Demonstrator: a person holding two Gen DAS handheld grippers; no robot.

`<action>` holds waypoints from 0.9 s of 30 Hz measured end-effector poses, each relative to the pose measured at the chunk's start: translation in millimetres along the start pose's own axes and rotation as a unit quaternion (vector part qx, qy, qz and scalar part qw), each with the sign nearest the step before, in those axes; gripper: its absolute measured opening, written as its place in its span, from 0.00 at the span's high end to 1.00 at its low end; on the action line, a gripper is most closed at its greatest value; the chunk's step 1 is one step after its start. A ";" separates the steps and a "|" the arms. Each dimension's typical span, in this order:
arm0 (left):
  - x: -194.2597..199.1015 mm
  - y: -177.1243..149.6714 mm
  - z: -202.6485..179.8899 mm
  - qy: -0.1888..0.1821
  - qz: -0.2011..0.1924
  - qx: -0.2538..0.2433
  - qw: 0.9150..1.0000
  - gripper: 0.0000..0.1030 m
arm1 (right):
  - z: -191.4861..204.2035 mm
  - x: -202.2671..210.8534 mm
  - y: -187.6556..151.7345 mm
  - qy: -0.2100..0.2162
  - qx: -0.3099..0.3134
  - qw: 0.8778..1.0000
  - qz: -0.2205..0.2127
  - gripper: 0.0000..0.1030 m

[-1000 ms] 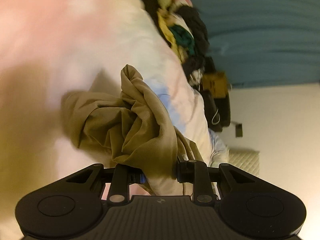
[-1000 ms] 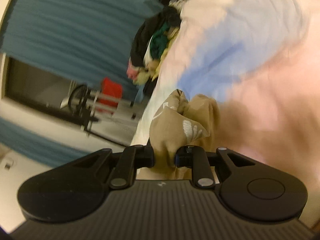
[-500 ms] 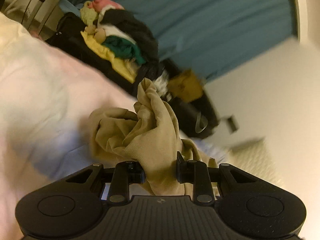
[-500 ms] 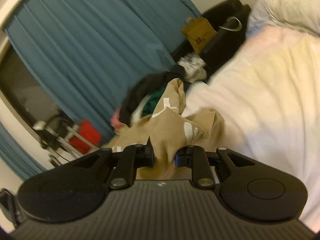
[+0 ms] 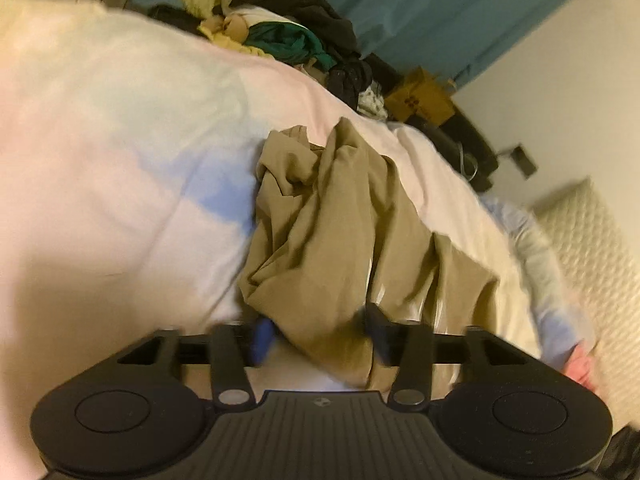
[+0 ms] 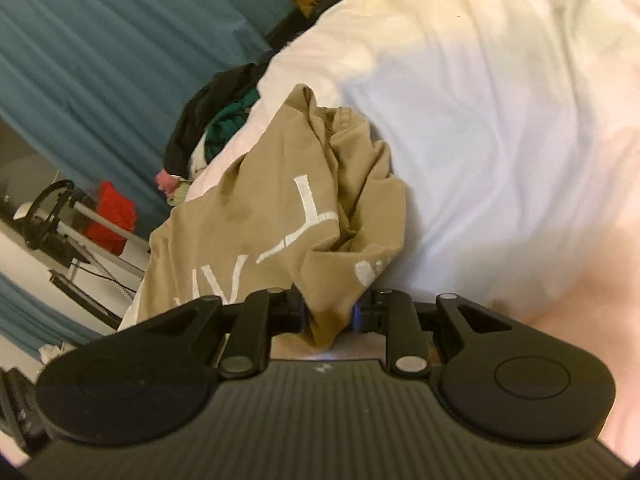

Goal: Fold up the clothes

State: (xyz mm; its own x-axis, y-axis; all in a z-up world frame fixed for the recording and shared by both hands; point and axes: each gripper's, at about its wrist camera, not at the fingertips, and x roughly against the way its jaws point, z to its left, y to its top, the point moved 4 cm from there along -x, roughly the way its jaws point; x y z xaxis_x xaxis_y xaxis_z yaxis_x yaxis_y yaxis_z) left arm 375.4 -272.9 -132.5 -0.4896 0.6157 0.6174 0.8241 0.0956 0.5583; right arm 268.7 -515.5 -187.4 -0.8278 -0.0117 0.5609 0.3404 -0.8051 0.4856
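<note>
Covering most of both views is a bed (image 5: pixel 132 152) under a pale duvet (image 6: pixel 500 128), washed in soft pink, faint blue and cream, with loose wrinkles across its surface. On it lies the tan garment (image 5: pixel 332 232), crumpled and bunched, with white printed lettering (image 6: pixel 308 212) showing on the side that faces the right wrist camera.

The left gripper (image 5: pixel 320 332) has its fingers closed in on a hanging fold of the tan cloth, which fills the gap between them; the view is blurred here, yet the fabric plainly sits pinched between the blue-tipped pads. The right gripper (image 6: pixel 328 312) is likewise pressed together on another fold of the same garment, the cloth squeezed between its two fingers.

Beyond the far edge of the bed a heap of clothes (image 5: pixel 288 28) lies piled up, with black, green, yellow and pink pieces mixed. A teal curtain (image 6: pixel 100 40) hangs along the wall behind it. A brown paper bag (image 5: pixel 424 96) stands near dark luggage beside a plain white wall (image 5: pixel 560 80). In the right wrist view a red box (image 6: pixel 110 212) and a black metal stand (image 6: pixel 52 216) sit near the curtain. A quilted cream surface (image 5: pixel 596 248) lies at the right edge of the left wrist view, with a light blue sleeve (image 5: pixel 548 272) across it.
</note>
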 end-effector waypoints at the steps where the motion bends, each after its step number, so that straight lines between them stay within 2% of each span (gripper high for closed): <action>1: 10.6 0.0 -6.6 0.003 -0.003 -0.014 1.000 0.22 | 2.4 4.0 -0.1 -0.008 -0.003 1.000 0.005 0.76; 6: 63.5 -0.1 -39.4 0.017 -0.015 -0.083 0.996 0.19 | 13.8 38.9 -3.3 -0.030 0.022 0.999 0.030 0.76; 11: 116.4 -0.1 -72.5 0.031 -0.028 -0.152 0.987 0.03 | 48.1 99.1 -3.9 -0.015 0.093 0.996 -0.002 0.76; 14: 163.8 -7.7 -92.1 0.036 -0.058 -0.183 0.981 0.00 | 70.3 136.3 -7.7 -0.009 0.135 0.991 -0.020 0.75; 16: 197.7 -14.3 -104.6 0.040 -0.082 -0.201 0.975 0.00 | 84.7 161.4 -12.5 0.000 0.168 0.985 -0.035 0.58; 18: 229.8 -22.2 -114.4 0.048 -0.105 -0.214 0.970 0.00 | 99.3 184.3 -20.3 0.014 0.201 0.978 -0.057 0.13; 20: 259.2 -31.8 -122.7 0.054 -0.127 -0.231 0.963 0.00 | 112.4 205.8 -29.4 0.023 0.227 0.970 -0.079 0.14; 23: 298.0 -49.2 -131.4 0.058 -0.160 -0.254 0.952 0.00 | 125.7 227.7 -46.8 0.033 0.257 0.961 -0.091 0.14; 27: 337.1 -73.4 -135.0 0.065 -0.187 -0.273 0.941 0.00 | 137.1 253.7 -73.4 0.043 0.287 0.951 -0.109 0.14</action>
State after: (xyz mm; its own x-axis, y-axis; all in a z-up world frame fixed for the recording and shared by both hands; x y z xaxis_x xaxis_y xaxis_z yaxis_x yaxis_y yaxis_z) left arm 111.4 -178.0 109.5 -0.7765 0.5143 0.3640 0.3357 -0.1511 0.9298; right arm 94.8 -378.1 11.1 -0.9316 0.0506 0.3599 0.3232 -0.3374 0.8841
